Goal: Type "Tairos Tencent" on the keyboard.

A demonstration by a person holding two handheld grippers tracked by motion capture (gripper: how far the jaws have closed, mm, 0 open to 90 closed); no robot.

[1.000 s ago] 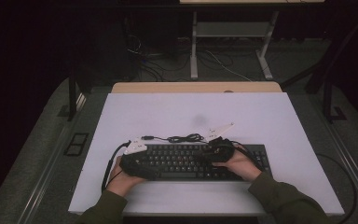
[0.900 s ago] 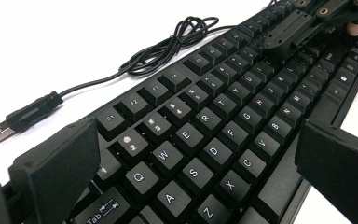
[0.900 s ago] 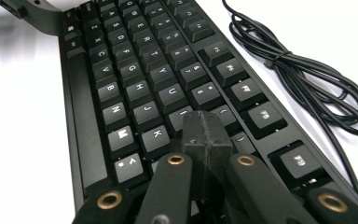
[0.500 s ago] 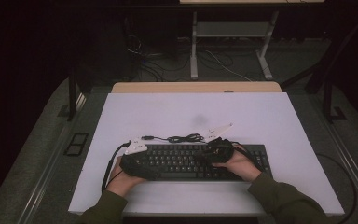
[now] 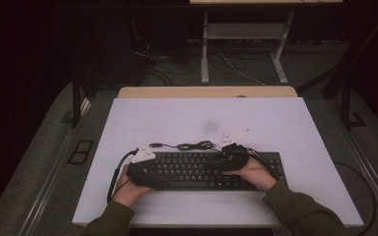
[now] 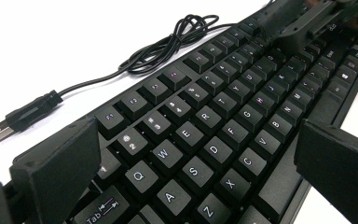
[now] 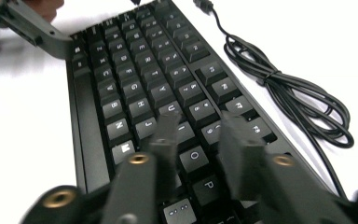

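Observation:
A black keyboard (image 5: 197, 169) lies across the near half of the white table (image 5: 177, 118); its bundled cable (image 5: 192, 145) and USB plug (image 6: 18, 119) lie loose behind it. My left gripper (image 5: 152, 172) straddles the keyboard's left end. In the left gripper view (image 6: 196, 140) one jaw sits against the back edge and the other against the front edge. My right gripper (image 5: 224, 160) hovers over the right-hand keys (image 7: 198, 126). Its blurred jaws have just been opening, a narrow gap apart with nothing between them. It also shows far off in the left gripper view (image 6: 298, 18).
A wooden tabletop (image 5: 206, 92) adjoins the table's far edge, with a desk frame (image 5: 241, 54) and floor cables beyond. The left gripper's cable (image 5: 115, 177) loops off the table's near left. Bare white surface lies behind and beside the keyboard.
Both hands stay where they were on the keyboard. The right gripper shows no clear shift in the high view.

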